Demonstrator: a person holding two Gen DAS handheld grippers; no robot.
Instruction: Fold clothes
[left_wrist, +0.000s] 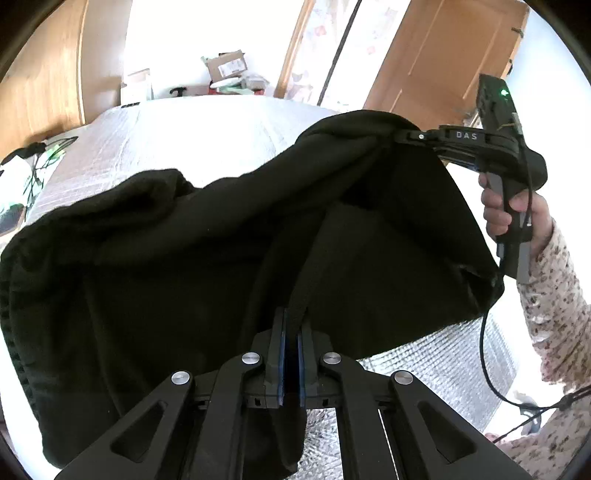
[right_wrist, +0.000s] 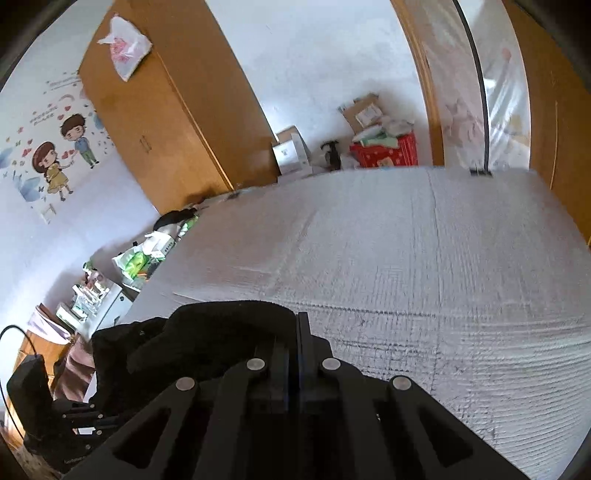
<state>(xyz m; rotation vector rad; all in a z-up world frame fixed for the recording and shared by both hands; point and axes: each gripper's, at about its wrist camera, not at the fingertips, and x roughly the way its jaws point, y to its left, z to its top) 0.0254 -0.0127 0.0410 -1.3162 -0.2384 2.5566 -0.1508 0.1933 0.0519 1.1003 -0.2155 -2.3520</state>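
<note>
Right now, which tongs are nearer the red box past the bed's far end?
Right. The right tongs grip the black garment further up the bed, toward the red box; the left tongs grip it further back.

black garment (left_wrist: 184, 258) cut off at lower frame edge, right gripper (right_wrist: 293, 325) tips buried in fabric

We see a white textured bed (right_wrist: 424, 258), a wooden wardrobe (right_wrist: 166, 122), cartoon wall stickers (right_wrist: 55, 162) and stacked boxes (right_wrist: 369, 140).
</note>
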